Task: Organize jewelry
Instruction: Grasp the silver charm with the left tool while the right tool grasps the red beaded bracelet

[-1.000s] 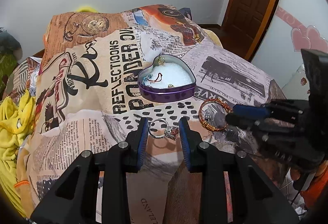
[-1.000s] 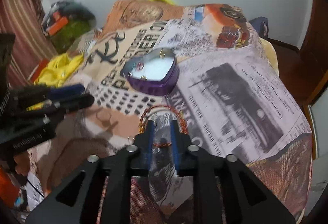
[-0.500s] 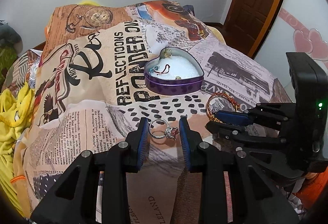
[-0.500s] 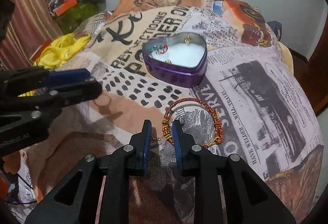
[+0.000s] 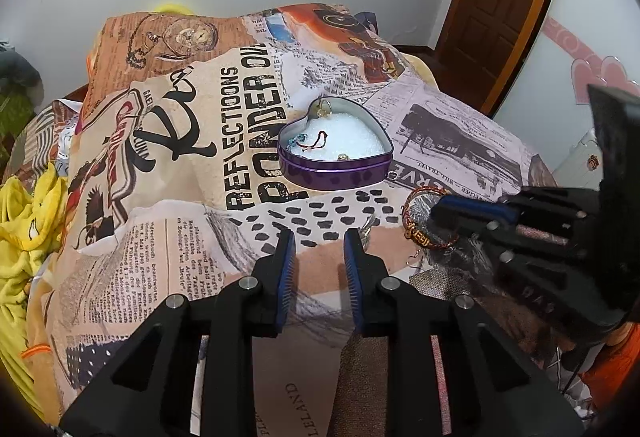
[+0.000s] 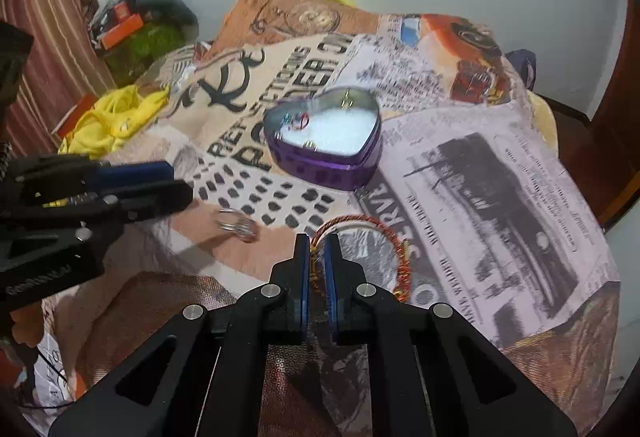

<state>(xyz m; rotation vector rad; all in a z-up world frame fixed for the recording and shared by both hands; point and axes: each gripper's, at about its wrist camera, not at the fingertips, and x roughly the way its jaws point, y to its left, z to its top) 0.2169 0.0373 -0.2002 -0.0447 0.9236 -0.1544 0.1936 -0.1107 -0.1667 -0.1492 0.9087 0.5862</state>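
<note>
The heart tin [image 5: 334,153] sits mid-bed on the printed cover [image 5: 168,197], lid off, already holding about 3 small pieces on its white liner. 2 items are still out. The bangle [image 6: 360,249] lies just in front of the tin; the right gripper [image 6: 316,261] has just been closing and now pinches the bangle's near rim between its pads. The ring [image 6: 238,227] lies on the cover to the left, beside the left gripper [image 5: 319,257], whose jaws have just narrowed but stand apart with nothing between them. By my judgement the job is a little past halfway: bangle and ring must still go into the tin.
</note>
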